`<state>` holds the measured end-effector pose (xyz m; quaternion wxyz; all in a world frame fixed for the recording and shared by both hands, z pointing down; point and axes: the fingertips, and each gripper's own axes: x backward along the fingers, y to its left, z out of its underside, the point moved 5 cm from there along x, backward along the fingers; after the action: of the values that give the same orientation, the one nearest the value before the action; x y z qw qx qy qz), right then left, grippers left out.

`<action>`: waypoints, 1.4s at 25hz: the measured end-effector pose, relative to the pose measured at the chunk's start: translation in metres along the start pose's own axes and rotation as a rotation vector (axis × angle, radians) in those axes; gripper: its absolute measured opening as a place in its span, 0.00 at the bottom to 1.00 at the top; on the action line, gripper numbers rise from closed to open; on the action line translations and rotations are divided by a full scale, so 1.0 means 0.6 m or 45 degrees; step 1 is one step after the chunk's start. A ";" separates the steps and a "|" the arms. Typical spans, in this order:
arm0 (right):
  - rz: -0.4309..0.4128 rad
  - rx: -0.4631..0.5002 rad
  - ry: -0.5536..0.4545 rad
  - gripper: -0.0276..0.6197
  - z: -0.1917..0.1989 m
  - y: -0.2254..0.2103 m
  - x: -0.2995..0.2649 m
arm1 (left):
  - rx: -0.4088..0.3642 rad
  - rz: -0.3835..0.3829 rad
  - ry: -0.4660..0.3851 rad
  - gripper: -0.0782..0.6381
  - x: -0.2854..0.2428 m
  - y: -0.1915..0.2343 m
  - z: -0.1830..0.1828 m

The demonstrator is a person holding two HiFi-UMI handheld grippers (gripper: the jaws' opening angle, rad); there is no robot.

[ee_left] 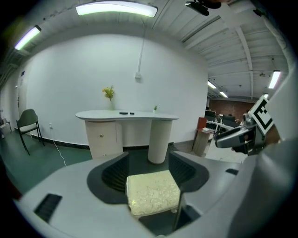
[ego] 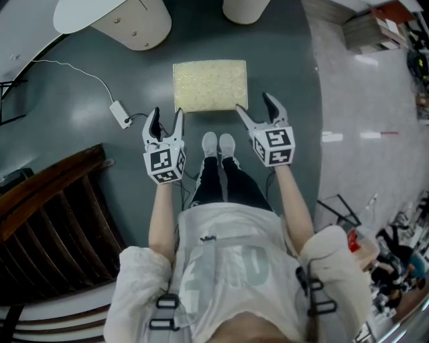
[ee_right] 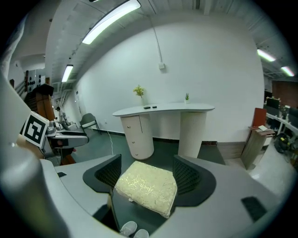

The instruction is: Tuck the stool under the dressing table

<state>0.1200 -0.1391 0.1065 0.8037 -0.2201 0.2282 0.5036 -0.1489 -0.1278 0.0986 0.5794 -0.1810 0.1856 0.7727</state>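
Note:
The stool (ego: 210, 84) has a square pale-yellow patterned cushion and stands on the dark floor just in front of my feet. Beyond it is the white dressing table (ego: 110, 15), with a drawer pedestal (ego: 137, 27) at the left and a round leg (ego: 244, 9) at the right. My left gripper (ego: 167, 120) hangs open near the stool's near left corner. My right gripper (ego: 257, 109) is open by its near right corner. Neither touches the stool. The cushion (ee_left: 152, 192) shows past the open jaws in the left gripper view, and the cushion (ee_right: 146, 186) likewise in the right gripper view.
A white cable with a power adapter (ego: 120, 114) lies on the floor left of the stool. A dark wooden slatted piece (ego: 47, 214) stands at my left. Shelves and clutter (ego: 375, 27) sit at the far right on the lighter floor. A chair (ee_left: 28, 123) stands by the wall.

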 end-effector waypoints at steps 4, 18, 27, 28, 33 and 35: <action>0.016 0.047 0.085 0.56 0.070 -0.029 -0.082 | -0.083 0.031 0.067 0.46 -0.085 0.026 0.097; 0.039 0.130 0.479 0.56 0.453 -0.100 -0.298 | -0.286 0.087 0.408 0.46 -0.257 0.098 0.498; 0.083 0.146 0.664 0.56 0.605 -0.148 -0.362 | -0.325 0.076 0.656 0.46 -0.306 0.133 0.661; 0.086 0.140 0.673 0.56 0.613 -0.150 -0.365 | -0.320 0.078 0.667 0.46 -0.308 0.134 0.668; 0.074 0.148 0.690 0.56 0.639 -0.152 -0.381 | -0.298 0.074 0.710 0.46 -0.331 0.140 0.699; 0.061 0.149 0.702 0.56 0.646 -0.152 -0.390 | -0.296 0.064 0.696 0.46 -0.341 0.141 0.697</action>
<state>0.1681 -0.1148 0.5652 0.7105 -0.2965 0.4722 0.4294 -0.2039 -0.1117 0.5685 0.4641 -0.4430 0.2493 0.7255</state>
